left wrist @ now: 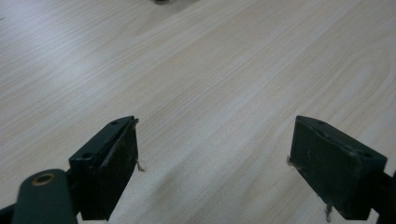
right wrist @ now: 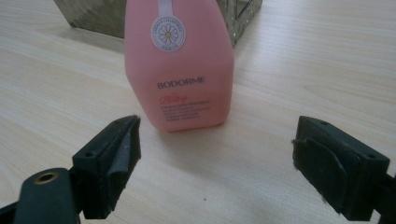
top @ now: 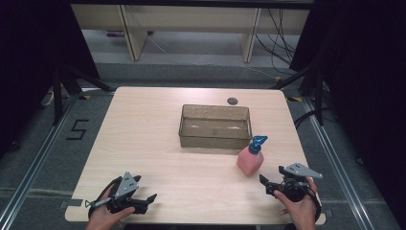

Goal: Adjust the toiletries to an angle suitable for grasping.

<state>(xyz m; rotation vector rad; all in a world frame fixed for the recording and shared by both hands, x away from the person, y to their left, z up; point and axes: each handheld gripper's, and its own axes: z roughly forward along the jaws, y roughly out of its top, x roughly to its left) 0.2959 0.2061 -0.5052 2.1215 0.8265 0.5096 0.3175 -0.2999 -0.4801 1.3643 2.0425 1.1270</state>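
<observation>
both grippers are held low at the near edge of the table, each gripped by a hand. left gripper is seen near the front-left corner w/ jaws spread wide apart, nothing between them; in the left gripper view bare pale wood is seen between the black pads. right gripper is held at the front-right, jaws also spread wide & empty, pointed toward the pink bottle. bottle is stood upright on the table just ahead of the right gripper, apart from it, & just beside the near-right corner of the clear plastic bin at mid-table. bottle is pink w/ a blue pump top; in the right gripper view its body is seen w/ a round daisy sticker, "bodorme" printed in dark letters & fainter script below. small dark round disc is seen on the table behind the bin.
</observation>
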